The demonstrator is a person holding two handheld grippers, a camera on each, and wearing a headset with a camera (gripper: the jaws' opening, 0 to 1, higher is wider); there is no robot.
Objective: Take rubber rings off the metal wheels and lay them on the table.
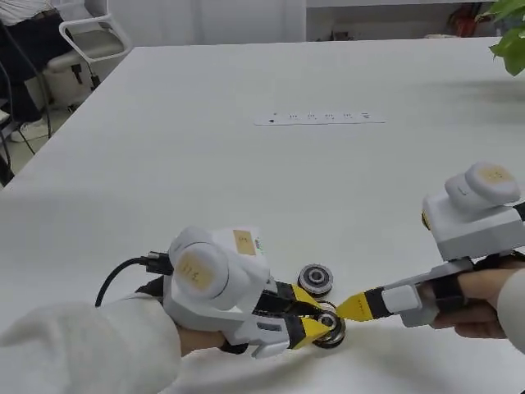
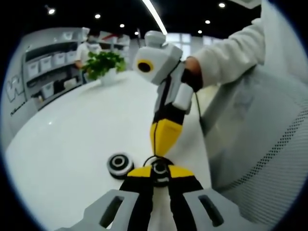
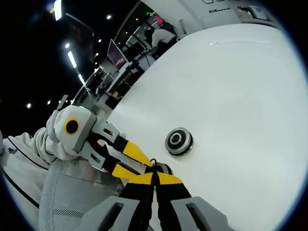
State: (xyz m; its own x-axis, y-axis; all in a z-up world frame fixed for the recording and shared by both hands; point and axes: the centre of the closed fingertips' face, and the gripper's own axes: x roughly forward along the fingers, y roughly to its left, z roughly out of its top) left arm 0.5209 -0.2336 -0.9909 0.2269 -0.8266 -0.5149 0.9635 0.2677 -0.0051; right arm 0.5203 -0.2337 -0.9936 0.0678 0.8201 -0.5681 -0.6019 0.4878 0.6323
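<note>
Yellow-tipped, my left gripper has its fingers clamped on the near wheel, low on the desk. My right gripper has its fingers pinched shut on what looks like a thin loop of that wheel's rubber ring. I should hold the wheel steady and peel rightward slowly, so the ring rolls off rather than snapping back. A second wheel sits just beyond.

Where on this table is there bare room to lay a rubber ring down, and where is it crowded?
Free: the broad table stretch between the paper strip and the loose wheel, and the far corner toward the plant. Crowded: near the front edge, where the left gripper clamps a wheel, the right gripper meets it, and the loose wheel sits behind.
</note>
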